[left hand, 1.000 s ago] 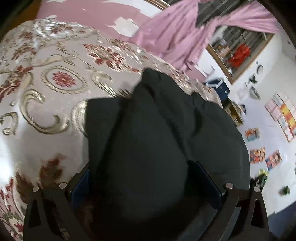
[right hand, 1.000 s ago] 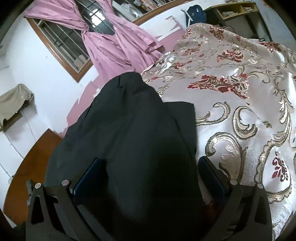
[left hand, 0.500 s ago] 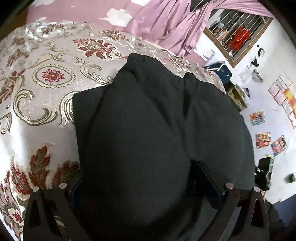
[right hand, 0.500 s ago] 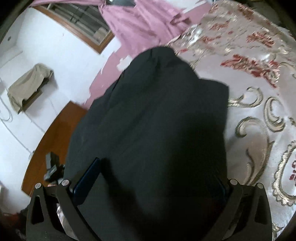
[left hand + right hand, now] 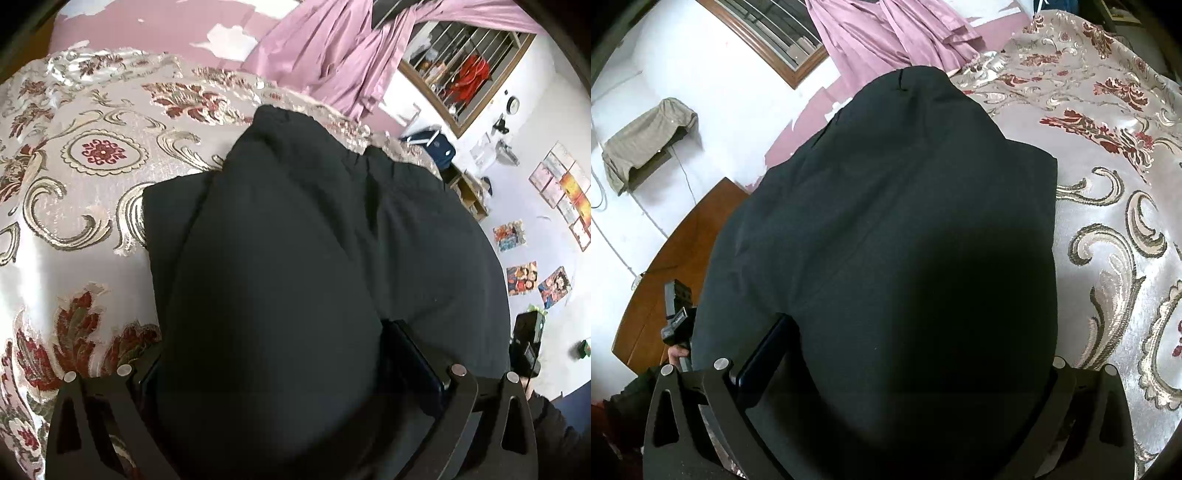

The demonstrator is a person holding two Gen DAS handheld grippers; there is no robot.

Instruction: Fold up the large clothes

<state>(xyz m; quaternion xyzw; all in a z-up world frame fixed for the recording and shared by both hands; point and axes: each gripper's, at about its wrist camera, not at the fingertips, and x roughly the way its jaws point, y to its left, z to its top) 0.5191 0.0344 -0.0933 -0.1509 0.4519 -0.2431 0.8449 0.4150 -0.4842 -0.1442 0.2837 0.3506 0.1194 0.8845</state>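
The black garment (image 5: 295, 277) buries both grippers' fingertips, so can't tell their grip; bedspread (image 5: 1108, 221) underneath is covered too.

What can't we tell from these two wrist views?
- Left gripper fingertips: left wrist view, buried under the black garment.
- Right gripper fingertips: right wrist view, same cloth covers them.
- Garment type: its lower part is cut off by both frames' bottom edges.
- Wall posters: too small.
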